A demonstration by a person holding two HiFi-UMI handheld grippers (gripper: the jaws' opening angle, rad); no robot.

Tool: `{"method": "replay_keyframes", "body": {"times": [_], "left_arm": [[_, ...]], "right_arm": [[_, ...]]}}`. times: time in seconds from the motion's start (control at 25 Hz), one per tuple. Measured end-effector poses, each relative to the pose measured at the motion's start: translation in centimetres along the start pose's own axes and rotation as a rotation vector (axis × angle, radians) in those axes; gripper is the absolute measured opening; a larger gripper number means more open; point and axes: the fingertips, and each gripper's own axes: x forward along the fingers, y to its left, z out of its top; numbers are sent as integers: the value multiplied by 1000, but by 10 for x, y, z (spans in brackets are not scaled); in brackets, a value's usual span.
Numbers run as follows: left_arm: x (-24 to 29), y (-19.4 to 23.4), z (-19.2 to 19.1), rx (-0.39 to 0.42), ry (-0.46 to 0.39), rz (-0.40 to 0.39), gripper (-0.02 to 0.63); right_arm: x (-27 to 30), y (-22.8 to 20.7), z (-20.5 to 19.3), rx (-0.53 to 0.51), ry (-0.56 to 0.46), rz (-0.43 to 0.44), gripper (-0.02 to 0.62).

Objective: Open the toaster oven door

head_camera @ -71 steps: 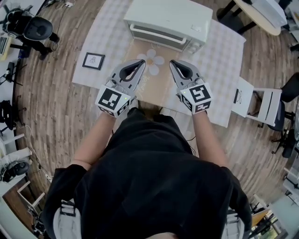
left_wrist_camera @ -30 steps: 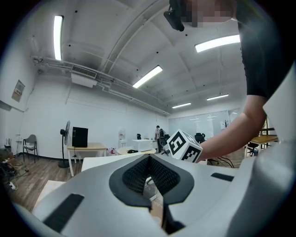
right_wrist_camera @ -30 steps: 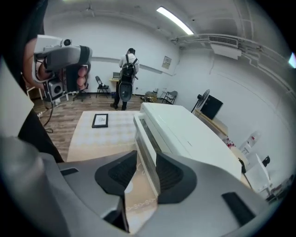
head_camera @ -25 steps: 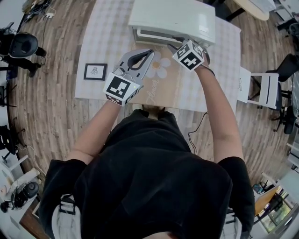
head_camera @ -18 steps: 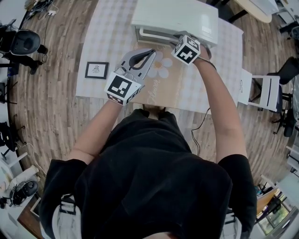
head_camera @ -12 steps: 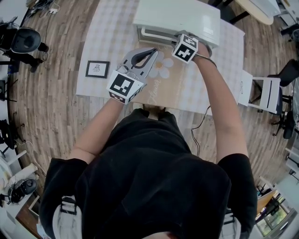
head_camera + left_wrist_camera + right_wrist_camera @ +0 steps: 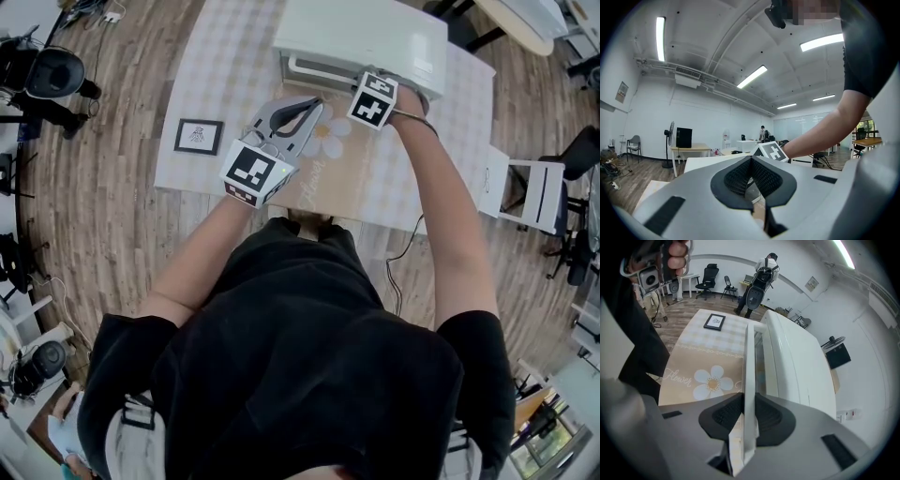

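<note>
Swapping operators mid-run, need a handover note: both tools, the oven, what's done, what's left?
Left tool: shut, empty, hovering over the flower placemat.
Right tool: jaws closing on the door handle, pads against both its sides.
Toaster oven: behind the placemat, door looks closed.
Done: reach and grip on the handle.
Left: pull the door down and open.

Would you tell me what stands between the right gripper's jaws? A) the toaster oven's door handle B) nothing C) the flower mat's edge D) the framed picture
A: the right gripper is closing its jaws on the white door handle of the toaster oven.
</note>
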Motion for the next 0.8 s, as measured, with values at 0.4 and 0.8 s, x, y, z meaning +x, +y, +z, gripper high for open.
{"method": "replay_keyframes", "body": {"times": [0.4,0.8], "left_arm": [[-6,-4,-4,1,11,-3,17],[-8,-6,-5,0,10,-22,17]], "right_arm": [[-1,14,-1,1,-19,-56,98],[-1,25,1,-13,-30,-138,124]]}}
